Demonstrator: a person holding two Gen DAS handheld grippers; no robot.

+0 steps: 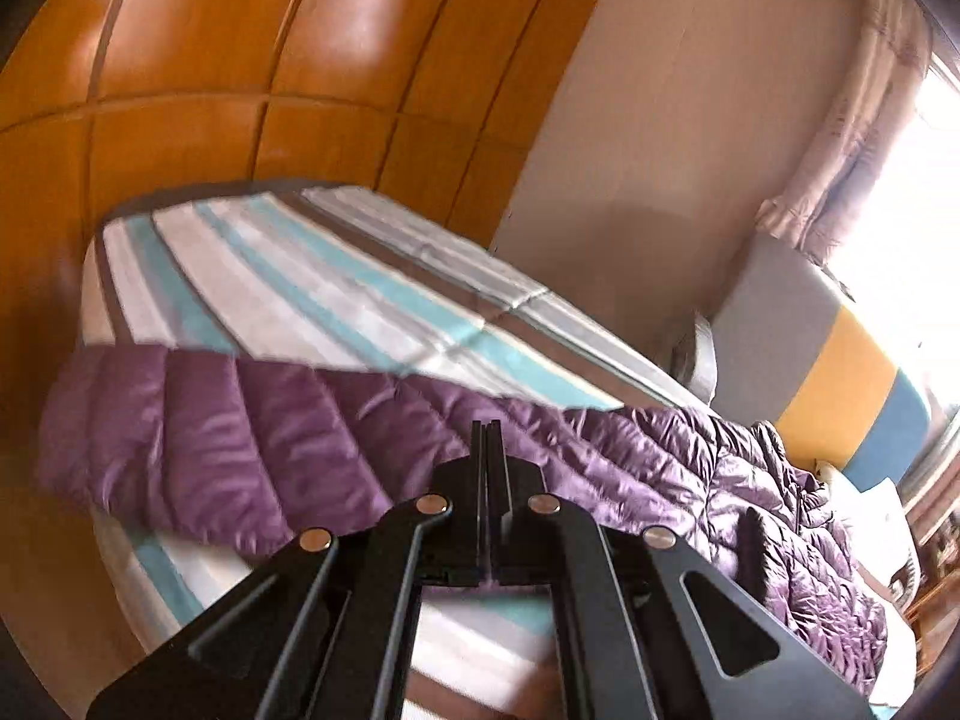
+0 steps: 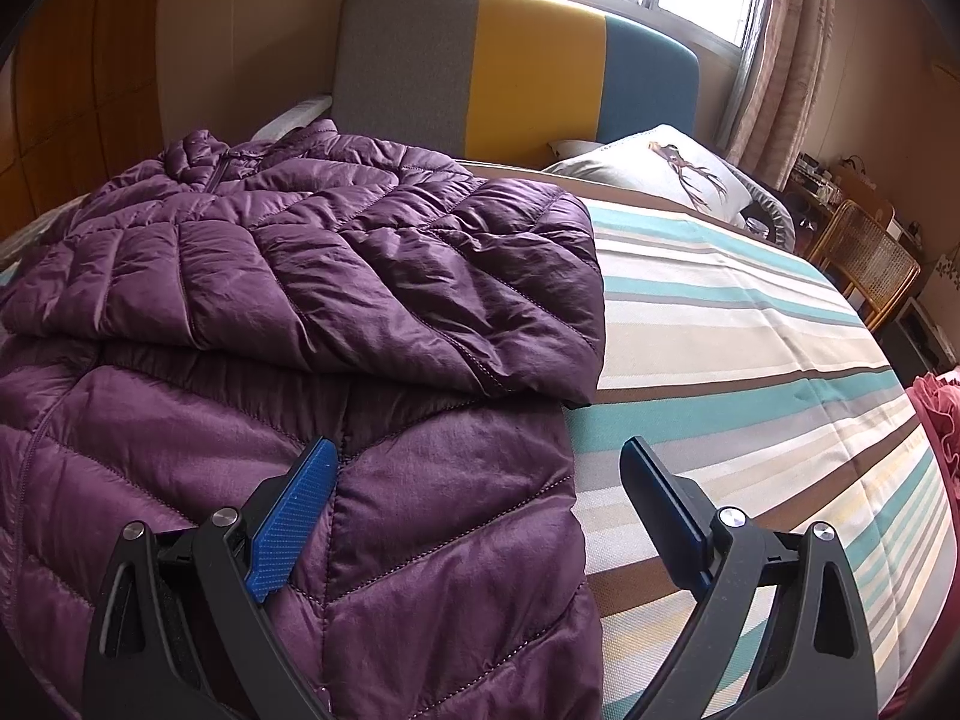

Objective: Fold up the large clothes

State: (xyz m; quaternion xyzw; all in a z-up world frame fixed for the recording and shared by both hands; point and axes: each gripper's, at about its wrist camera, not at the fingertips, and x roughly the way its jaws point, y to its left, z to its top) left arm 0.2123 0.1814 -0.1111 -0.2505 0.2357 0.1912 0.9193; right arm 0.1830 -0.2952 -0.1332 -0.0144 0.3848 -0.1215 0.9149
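Observation:
A purple quilted down jacket [image 2: 360, 276] lies on the left half of a striped bed, one part folded over on top. My right gripper [image 2: 480, 450] stands open low over the jacket's near right edge. Its blue left pad [image 2: 288, 522] is above the fabric and its right finger above the striped sheet [image 2: 750, 360]. In the left wrist view my left gripper [image 1: 487, 429] is shut, its fingers pressed together on a fold of the jacket [image 1: 240, 432]. That part of the jacket hangs raised and stretched across the bed in front of the gripper.
A grey, yellow and blue headboard [image 2: 528, 60] and a printed pillow [image 2: 660, 174] stand at the bed's far end under a window. A wooden wardrobe [image 1: 240, 60] runs along one side. On the other side are a cane chair [image 2: 870, 264] and a pink cloth [image 2: 936, 420].

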